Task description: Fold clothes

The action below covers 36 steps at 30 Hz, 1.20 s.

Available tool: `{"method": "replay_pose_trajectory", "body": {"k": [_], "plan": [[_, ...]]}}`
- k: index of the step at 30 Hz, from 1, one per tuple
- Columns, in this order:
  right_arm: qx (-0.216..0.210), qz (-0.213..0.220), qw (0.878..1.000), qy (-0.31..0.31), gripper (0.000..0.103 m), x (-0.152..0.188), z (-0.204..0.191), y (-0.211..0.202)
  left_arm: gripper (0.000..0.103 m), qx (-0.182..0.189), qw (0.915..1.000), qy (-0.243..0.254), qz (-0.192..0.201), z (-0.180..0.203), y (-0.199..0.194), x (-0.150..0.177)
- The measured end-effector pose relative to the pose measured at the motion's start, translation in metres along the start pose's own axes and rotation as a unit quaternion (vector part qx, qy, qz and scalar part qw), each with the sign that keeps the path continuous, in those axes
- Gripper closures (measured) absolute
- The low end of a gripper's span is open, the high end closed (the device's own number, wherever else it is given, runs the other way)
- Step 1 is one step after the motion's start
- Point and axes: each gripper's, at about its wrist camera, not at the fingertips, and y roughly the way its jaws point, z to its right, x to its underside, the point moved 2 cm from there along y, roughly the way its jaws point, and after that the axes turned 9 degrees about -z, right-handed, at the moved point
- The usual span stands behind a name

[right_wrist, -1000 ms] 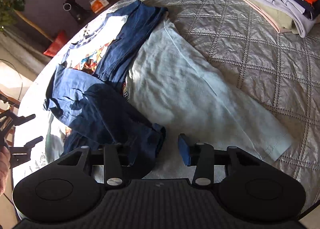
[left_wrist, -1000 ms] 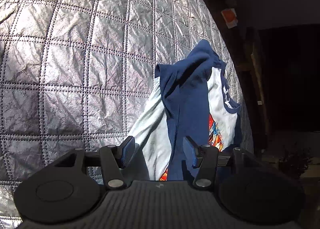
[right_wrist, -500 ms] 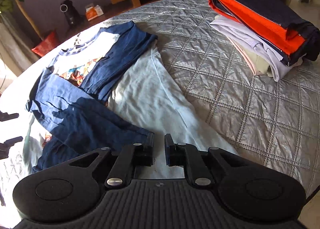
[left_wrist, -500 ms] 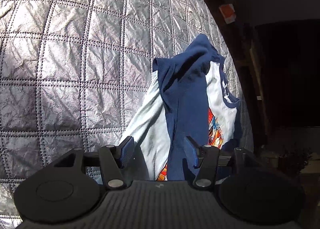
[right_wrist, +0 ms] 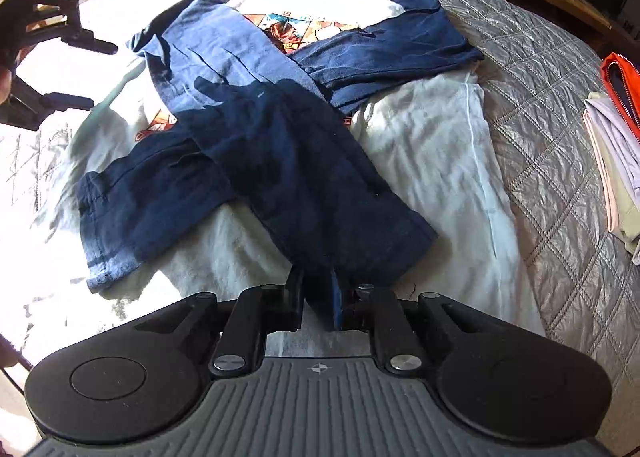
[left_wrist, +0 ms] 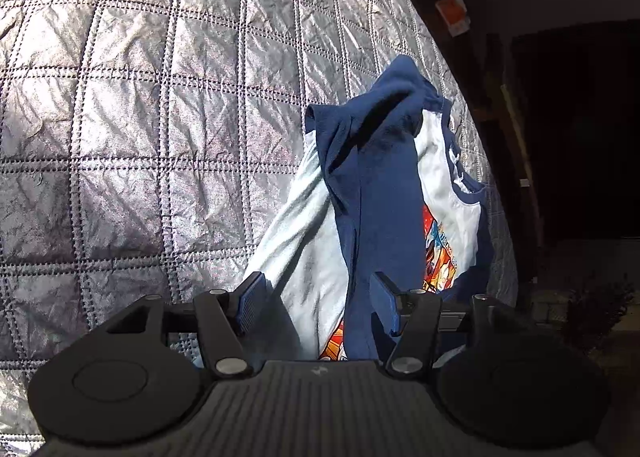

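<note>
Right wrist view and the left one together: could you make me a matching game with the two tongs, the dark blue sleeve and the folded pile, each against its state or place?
Things:
1. left tongs
2. right tongs
3. navy sleeve
4. folded pile

States or places:
A. stacked at the right edge of the quilt
B. shut on cloth
C. open, gripping nothing
D. lying diagonally over the white shirt body

Pairs: 1-C, 2-B, 3-D, 4-A.
</note>
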Motion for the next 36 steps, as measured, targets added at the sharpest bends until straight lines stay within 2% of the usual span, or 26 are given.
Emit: {"method": "replay_pose_trajectory", "body": {"k": [2, 4, 6, 8, 11, 12, 14, 16, 19, 22, 24, 29, 33, 36], "plan": [[0.007, -0.012, 1.0, -0.021, 0.091, 0.004, 0.004, -0.004, 0.046, -0.004, 1.0, 0.006, 0.004, 0.0, -0.003, 0.0], [0.011, 0.004, 1.0, -0.01, 0.084, 0.009, 0.015, -0.015, 0.045, -0.011, 0.9997, 0.018, 0.01, -0.001, -0.007, 0.001], [0.007, 0.018, 0.999, 0.028, 0.075, 0.017, 0.034, -0.025, 0.044, -0.028, 0.9987, 0.04, 0.016, -0.002, -0.012, 0.006], [0.003, 0.032, 0.997, 0.066, 0.071, 0.025, 0.053, -0.036, 0.041, -0.051, 0.9962, 0.067, 0.022, -0.003, -0.016, 0.014], [-0.008, 0.051, 0.992, 0.117, 0.071, 0.039, 0.077, -0.049, 0.039, -0.091, 0.9888, 0.114, 0.029, -0.006, -0.023, 0.032], [-0.012, 0.06, 0.989, 0.132, 0.064, 0.045, 0.083, -0.053, 0.038, -0.105, 0.9855, 0.13, 0.032, -0.007, -0.025, 0.038], [-0.024, 0.074, 0.984, 0.161, 0.049, 0.057, 0.091, -0.059, 0.035, -0.11, 0.9823, 0.149, 0.026, -0.012, -0.032, 0.055], [-0.033, 0.086, 0.98, 0.179, 0.051, 0.067, 0.098, -0.062, 0.03, -0.108, 0.9797, 0.168, 0.017, -0.017, -0.04, 0.073], [-0.046, 0.105, 0.97, 0.215, 0.051, 0.081, 0.114, -0.065, 0.028, -0.143, 0.9654, 0.217, 0.026, -0.022, -0.052, 0.102], [-0.066, 0.124, 0.949, 0.282, 0.048, 0.1, 0.144, -0.063, 0.026, -0.168, 0.9539, 0.247, 0.031, -0.029, -0.061, 0.125], [-0.078, 0.124, 0.935, 0.322, 0.045, 0.113, 0.164, -0.058, 0.025, -0.159, 0.9591, 0.233, 0.027, -0.038, -0.064, 0.131], [-0.098, 0.108, 0.929, 0.339, 0.041, 0.135, 0.181, -0.038, 0.023, -0.131, 0.9726, 0.191, 0.014, -0.058, -0.069, 0.145], [-0.137, 0.128, 0.91, 0.369, 0.04, 0.144, 0.185, -0.03, 0.022, -0.11, 0.9792, 0.17, 0.016, -0.068, -0.074, 0.151], [-0.139, 0.136, 0.912, 0.361, 0.04, 0.141, 0.186, -0.027, 0.016, -0.091, 0.9825, 0.161, 0.017, -0.069, -0.077, 0.151]]}}
